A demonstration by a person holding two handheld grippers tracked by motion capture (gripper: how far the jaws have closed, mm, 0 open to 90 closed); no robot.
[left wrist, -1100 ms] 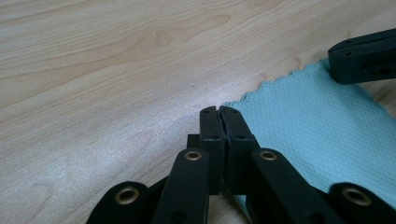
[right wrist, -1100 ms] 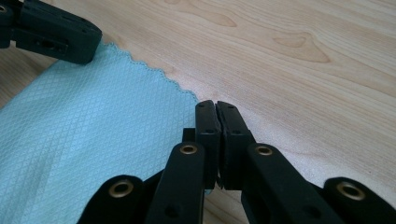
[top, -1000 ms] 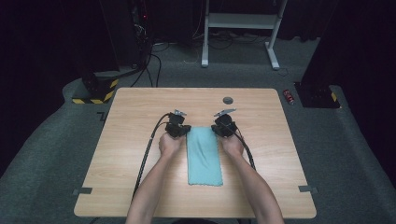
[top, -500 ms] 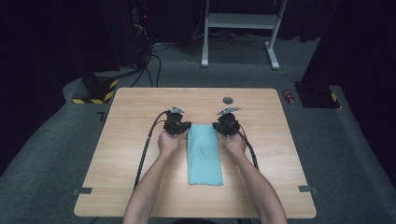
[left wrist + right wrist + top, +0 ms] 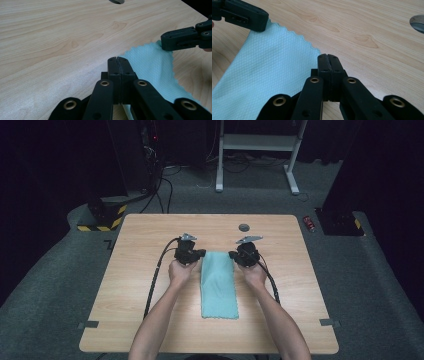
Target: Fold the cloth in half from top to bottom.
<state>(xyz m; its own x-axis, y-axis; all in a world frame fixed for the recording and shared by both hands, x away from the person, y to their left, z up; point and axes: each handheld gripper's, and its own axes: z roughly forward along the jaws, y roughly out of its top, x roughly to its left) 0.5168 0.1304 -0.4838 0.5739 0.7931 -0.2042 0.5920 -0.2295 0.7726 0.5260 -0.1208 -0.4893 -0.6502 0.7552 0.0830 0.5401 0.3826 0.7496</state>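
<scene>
A teal cloth (image 5: 218, 285) lies folded in a long strip down the middle of the wooden table (image 5: 145, 235), running from the grippers toward the person. My left gripper (image 5: 199, 254) is at the strip's far left corner. In the left gripper view its jaws (image 5: 117, 58) are pressed together at that corner of the cloth (image 5: 150, 62). My right gripper (image 5: 234, 255) is at the far right corner; in the right gripper view it (image 5: 326, 55) is shut at the edge of the cloth (image 5: 269, 65). Each view also shows the other gripper on its own corner (image 5: 163, 40) (image 5: 264, 21).
A round grey cable hole (image 5: 244, 227) sits in the table beyond the grippers. On the floor behind are a yellow-and-black striped base (image 5: 102, 217), a red object (image 5: 310, 223), cables and a white desk frame (image 5: 257, 142). Bare wood lies either side of the cloth.
Almost nothing: both hands and grippers stay at the cloth's far corners, with the right gripper shifted very slightly to the right.
</scene>
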